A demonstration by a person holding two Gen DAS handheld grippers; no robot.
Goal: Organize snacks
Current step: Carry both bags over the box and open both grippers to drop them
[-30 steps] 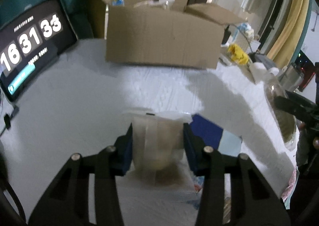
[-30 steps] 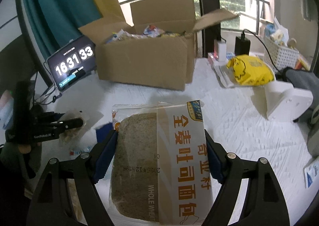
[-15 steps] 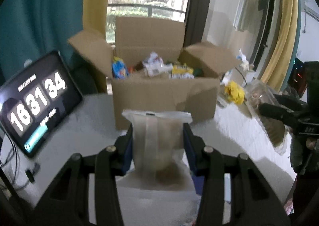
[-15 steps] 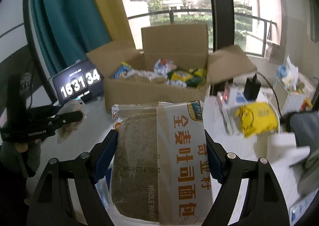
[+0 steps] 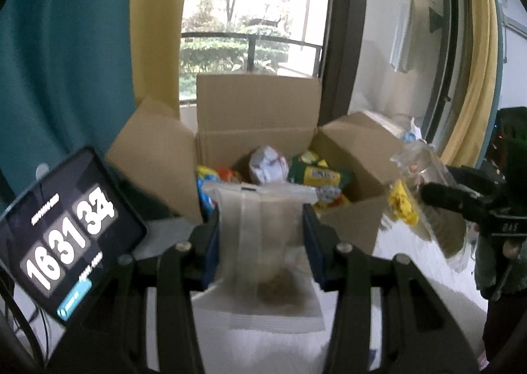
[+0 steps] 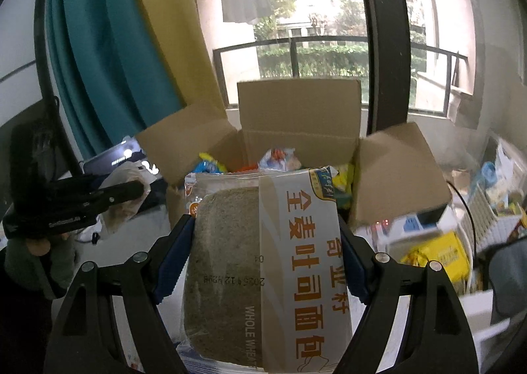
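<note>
right claw [image 6: 266, 262] pinches "whole wheat" bread pack [image 6: 263, 262]; left claw [image 5: 260, 242] pinches clear pouch [image 5: 260, 235].

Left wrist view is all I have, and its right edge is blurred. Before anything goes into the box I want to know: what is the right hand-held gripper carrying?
Observer: The right hand-held gripper is shut on a whole wheat bread packet, with its blue pads pressing on both sides of the loaf.
Operator: Is it lined up with the box?
Observer: In the right wrist view, the packet's top edge sits in front of the open cardboard box, roughly centred on its opening.
</note>
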